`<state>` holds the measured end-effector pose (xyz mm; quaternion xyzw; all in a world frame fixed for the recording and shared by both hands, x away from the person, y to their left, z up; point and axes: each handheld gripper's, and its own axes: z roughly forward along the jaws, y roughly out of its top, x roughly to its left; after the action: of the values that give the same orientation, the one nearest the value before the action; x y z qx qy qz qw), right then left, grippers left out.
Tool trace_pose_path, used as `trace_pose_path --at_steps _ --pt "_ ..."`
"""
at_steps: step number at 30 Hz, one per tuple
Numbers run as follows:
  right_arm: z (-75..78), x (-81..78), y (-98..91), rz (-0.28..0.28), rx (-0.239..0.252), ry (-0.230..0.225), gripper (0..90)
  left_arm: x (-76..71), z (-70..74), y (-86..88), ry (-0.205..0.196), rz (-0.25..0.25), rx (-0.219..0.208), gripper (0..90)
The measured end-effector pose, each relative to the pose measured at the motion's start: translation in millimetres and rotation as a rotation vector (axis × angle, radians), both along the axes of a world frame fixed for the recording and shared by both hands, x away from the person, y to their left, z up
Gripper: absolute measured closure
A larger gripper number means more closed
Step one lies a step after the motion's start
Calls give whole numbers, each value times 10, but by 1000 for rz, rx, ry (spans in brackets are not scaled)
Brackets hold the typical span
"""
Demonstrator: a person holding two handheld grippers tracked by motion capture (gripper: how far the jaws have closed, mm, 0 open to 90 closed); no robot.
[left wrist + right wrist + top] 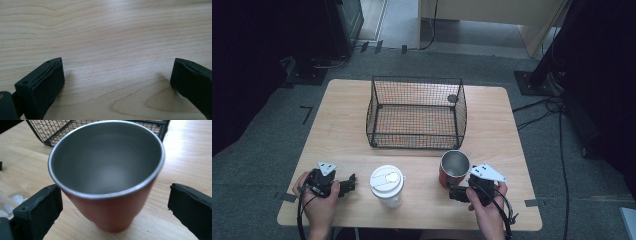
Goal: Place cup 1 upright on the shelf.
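Black jaws of the right gripper [113, 207] are standing apart, flanking the red steel-lined tumbler [107, 177] before the black wire basket [416, 112]. An uneven closure may be tipping it. The left gripper [117, 82] is gaping over the pale wooden table [105, 30].

A black wire basket [417, 112] sits mid-counter [342, 125]. Nearer than the basket, toward its left corner, stands a white lidded paper cup [387, 186].

From my feed I see a light wooden bench [347, 125] standing on grey carpet [257, 165]. Black cables [557, 130] trail across the floor at right, and pale wooden furniture [492, 12] stands at the far side, with dark equipment [337, 25] at the far left.
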<state>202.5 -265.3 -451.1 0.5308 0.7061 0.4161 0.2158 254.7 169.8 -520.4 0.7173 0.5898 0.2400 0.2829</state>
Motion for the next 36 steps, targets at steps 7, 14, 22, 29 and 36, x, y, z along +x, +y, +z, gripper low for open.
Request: trace_pose_path --at_steps 7,14,22,29,36 --pt "-7 87 112 -2 -2 -19 0 0 0 0 0 0 0 0" --pt "-32 179 214 -42 -17 -24 43 0 0 0 0 0 0 0" --pt "-40 259 269 -64 -25 -31 42 0 0 0 0 0 0 0" --pt "-40 280 300 -75 -43 -46 64 0 0 0 0 0 0 0" --pt "-31 255 303 -70 -22 -56 74 1 0 1 0 0 1 0"
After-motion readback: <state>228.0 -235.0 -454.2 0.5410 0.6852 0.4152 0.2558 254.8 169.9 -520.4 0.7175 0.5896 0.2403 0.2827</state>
